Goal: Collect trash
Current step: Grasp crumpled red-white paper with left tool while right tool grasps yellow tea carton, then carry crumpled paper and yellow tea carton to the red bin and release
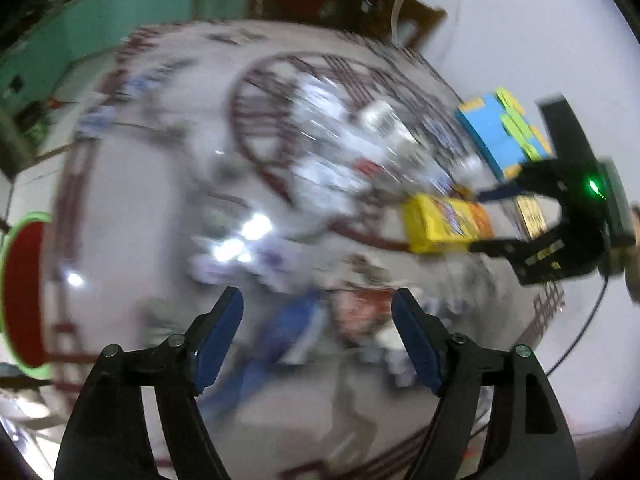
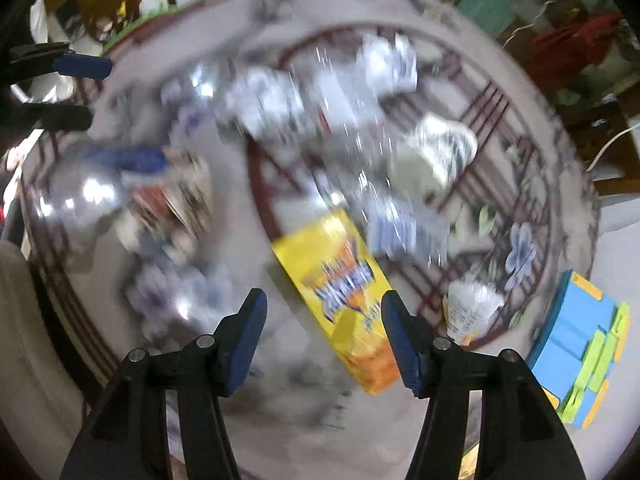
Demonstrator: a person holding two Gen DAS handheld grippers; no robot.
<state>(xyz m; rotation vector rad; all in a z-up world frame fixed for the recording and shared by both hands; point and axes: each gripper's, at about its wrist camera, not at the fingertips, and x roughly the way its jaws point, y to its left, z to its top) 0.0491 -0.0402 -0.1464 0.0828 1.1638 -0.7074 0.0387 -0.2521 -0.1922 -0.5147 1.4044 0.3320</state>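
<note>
Both views are smearing heavily. Left gripper (image 1: 316,332) is hovering with jaws apart, nothing between them. Right gripper (image 2: 324,332) is hanging jaws apart over the yellow snack box (image 2: 340,280), lower centre of the frame, box lying flat on the round patterned worktop (image 2: 520,184). Crumpled wrappers (image 2: 320,96) are sitting mid-frame above it. Blue-green box (image 2: 580,344) is sitting at the lower right edge.
</note>
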